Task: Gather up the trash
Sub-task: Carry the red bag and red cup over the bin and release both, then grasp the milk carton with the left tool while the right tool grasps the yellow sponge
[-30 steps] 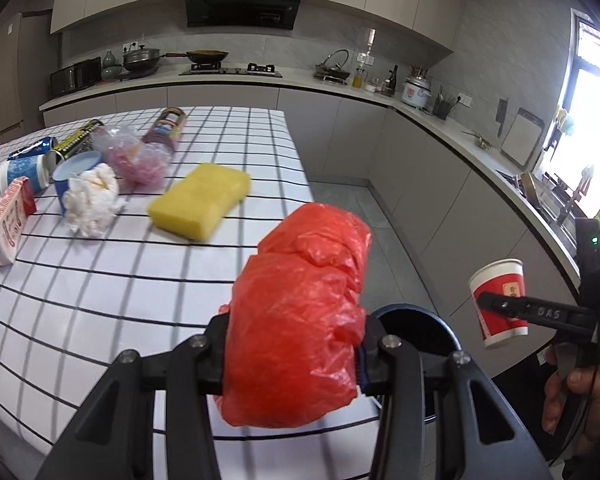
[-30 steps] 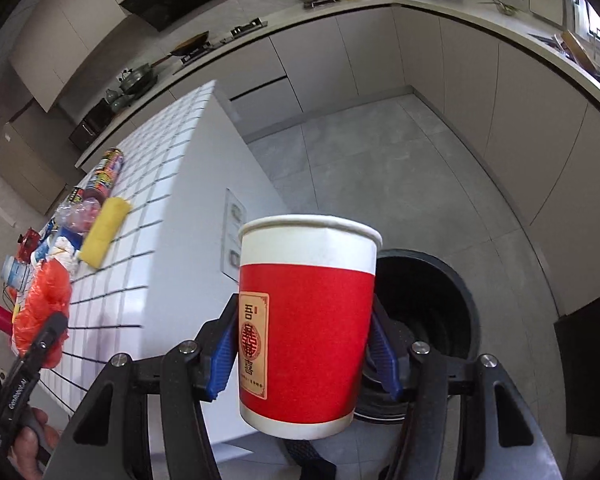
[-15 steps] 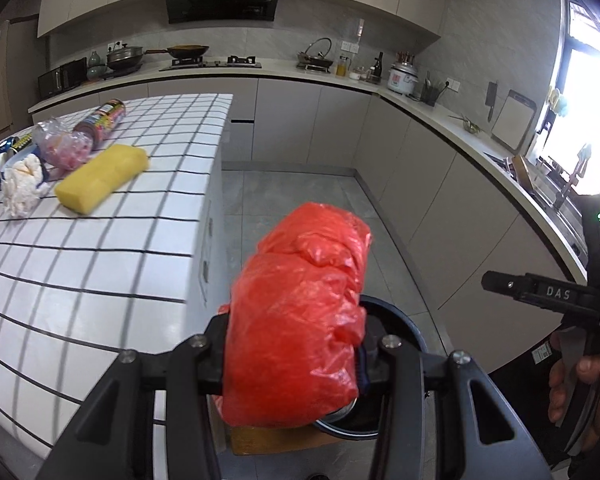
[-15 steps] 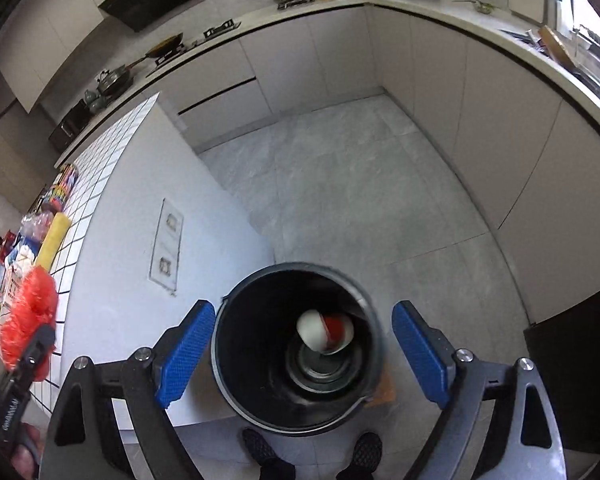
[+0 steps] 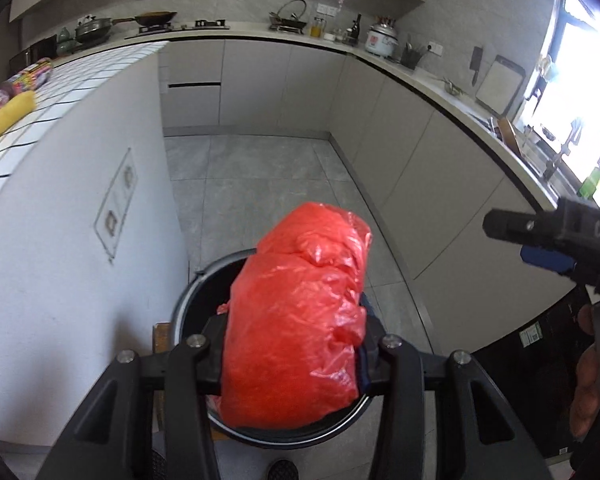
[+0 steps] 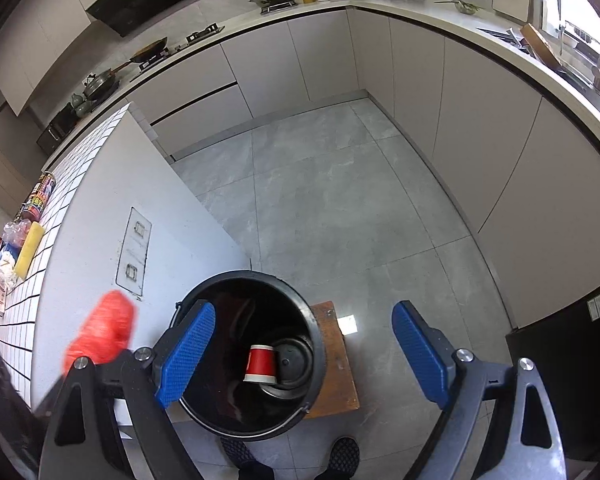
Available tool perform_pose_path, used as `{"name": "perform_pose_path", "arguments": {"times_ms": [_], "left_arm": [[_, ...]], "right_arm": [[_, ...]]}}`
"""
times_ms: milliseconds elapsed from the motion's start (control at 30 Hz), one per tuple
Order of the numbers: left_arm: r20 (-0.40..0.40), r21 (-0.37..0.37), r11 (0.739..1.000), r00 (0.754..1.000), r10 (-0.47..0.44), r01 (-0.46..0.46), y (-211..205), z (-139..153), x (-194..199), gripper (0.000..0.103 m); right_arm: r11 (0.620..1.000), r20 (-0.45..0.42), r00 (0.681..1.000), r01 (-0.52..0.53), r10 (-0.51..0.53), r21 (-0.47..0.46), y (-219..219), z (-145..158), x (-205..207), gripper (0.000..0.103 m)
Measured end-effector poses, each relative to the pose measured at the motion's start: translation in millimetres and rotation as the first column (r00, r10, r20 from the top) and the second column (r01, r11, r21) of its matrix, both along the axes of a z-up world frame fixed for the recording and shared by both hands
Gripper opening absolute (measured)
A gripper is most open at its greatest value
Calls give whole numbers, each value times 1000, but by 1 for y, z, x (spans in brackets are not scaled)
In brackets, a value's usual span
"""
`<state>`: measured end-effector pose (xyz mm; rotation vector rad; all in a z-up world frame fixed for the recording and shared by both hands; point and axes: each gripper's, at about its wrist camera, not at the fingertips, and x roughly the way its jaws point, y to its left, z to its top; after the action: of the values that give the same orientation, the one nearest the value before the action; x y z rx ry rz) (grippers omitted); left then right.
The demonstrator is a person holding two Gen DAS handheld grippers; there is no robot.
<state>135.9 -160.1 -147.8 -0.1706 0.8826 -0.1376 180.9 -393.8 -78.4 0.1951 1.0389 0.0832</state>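
Note:
My left gripper (image 5: 292, 344) is shut on a crumpled red plastic bag (image 5: 300, 320) and holds it right above the open black trash bin (image 5: 188, 304). In the right wrist view the same bag (image 6: 104, 332) shows blurred at the left of the bin (image 6: 308, 320). My right gripper (image 6: 300, 352) is open and empty above the bin. A red and white paper cup (image 6: 261, 364) lies on its side at the bin's bottom.
The bin stands on a low wooden board (image 6: 336, 352) beside the white tiled island (image 6: 84, 208). A yellow sponge (image 6: 29, 250), a can (image 6: 39, 196) and other litter lie on the island top. Grey cabinets (image 6: 480, 128) line the far and right sides. My shoes (image 6: 344, 454) are by the bin.
My right gripper opened and the paper cup dropped into the bin, where it now lies still. My left gripper carried the red bag off the island to above the bin.

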Motion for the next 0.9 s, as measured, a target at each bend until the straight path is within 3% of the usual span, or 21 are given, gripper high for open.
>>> {"name": "perform_pose_path", "arguments": {"times_ms": [33, 100, 167, 433, 900], "left_arm": [[-20, 4, 1000, 1000, -8, 9, -6, -1, 3, 56], [-17, 22, 1000, 1000, 14, -14, -11, 4, 3, 86], [28, 67, 997, 998, 47, -49, -10, 18, 0, 99], [81, 119, 988, 992, 93, -103, 15, 45, -7, 99], [137, 156, 962, 969, 206, -226, 82, 76, -22, 100]], "right_arm": [[1000, 2, 1000, 2, -2, -5, -4, 2, 0, 92], [1000, 2, 1000, 5, -5, -9, -8, 4, 2, 92], [1000, 5, 1000, 18, -18, -11, -14, 8, 4, 92], [998, 32, 998, 45, -47, 40, -21, 21, 8, 92], [995, 71, 997, -44, 38, 93, 43, 39, 12, 92]]}}
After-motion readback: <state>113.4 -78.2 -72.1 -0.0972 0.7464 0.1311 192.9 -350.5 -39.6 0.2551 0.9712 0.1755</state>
